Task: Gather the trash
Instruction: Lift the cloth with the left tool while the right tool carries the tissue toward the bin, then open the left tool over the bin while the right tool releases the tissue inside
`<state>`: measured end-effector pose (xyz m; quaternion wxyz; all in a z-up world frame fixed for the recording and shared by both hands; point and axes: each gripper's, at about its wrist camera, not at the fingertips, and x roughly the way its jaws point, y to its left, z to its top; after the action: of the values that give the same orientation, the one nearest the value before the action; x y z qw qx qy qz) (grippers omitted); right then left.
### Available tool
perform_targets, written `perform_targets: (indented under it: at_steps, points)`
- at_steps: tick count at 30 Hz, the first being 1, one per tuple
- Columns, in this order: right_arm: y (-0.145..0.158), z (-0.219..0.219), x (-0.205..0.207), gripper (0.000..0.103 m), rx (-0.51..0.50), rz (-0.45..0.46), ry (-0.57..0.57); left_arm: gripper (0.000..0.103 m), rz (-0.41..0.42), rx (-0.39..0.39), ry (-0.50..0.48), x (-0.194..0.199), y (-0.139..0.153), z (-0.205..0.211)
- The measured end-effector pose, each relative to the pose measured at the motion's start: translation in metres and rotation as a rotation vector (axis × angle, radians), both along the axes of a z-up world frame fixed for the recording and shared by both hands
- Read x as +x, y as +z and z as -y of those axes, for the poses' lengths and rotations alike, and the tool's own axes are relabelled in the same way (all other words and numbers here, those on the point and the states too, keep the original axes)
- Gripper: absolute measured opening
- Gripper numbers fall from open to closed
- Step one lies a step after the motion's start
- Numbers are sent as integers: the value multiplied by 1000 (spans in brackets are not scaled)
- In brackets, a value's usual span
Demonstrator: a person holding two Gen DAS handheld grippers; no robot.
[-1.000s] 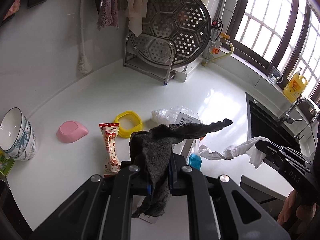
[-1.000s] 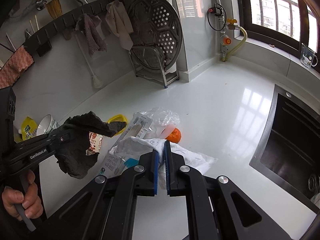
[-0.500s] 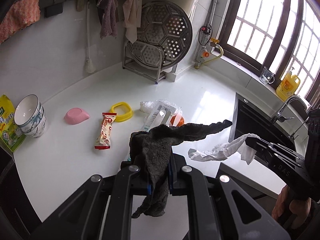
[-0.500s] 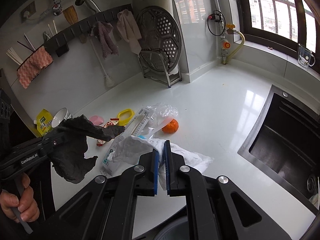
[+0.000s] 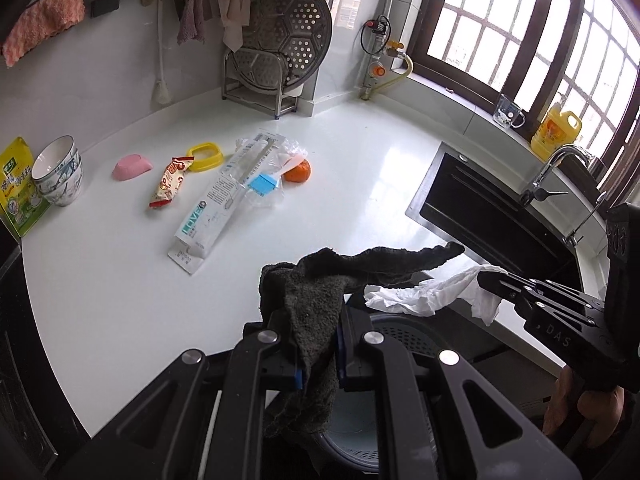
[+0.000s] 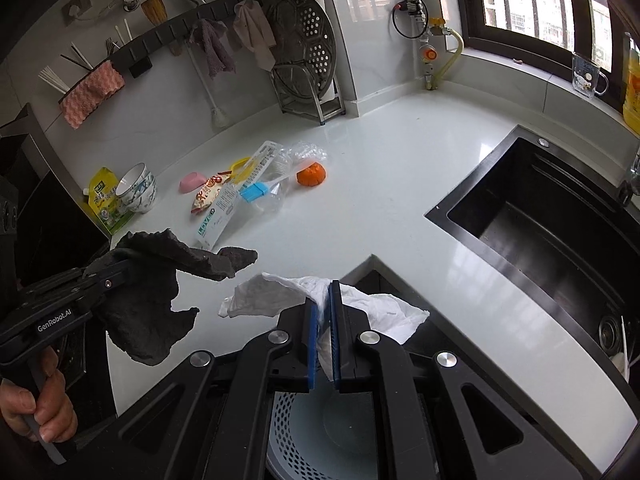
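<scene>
The left hand-held gripper (image 5: 318, 356) is clamped on a dark grey rag (image 5: 316, 300), which drapes over and below its fingers. Ahead of it and to its left on the white tabletop (image 5: 120, 280) lie a snack wrapper (image 5: 169, 182), a long toothbrush package (image 5: 224, 196) and an orange peel (image 5: 298, 170). The right hand-held gripper (image 6: 324, 336) pinches a crumpled white tissue (image 6: 280, 296) between its blue pads (image 6: 312, 344). Directly beneath both grippers, off the tabletop's edge, sits a perforated grey trash bin (image 6: 320, 436). To the right gripper's right is the black sink (image 6: 560, 240).
</scene>
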<state>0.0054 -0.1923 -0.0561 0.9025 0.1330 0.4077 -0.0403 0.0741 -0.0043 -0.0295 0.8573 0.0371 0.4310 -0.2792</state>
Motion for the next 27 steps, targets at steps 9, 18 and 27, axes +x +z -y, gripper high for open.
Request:
perform_targets:
  at_steps: [9, 18, 27]
  points:
    - [-42, 25, -41, 6, 25, -94, -14, 12, -80, 26, -22, -51, -46, 31]
    - [-102, 35, -55, 6, 54, -217, -8, 12, -167, 90, -47, -65, -111, 55]
    - [-148, 34, -51, 6, 84, -302, 2, 12, -250, 186, -70, -65, -166, 73]
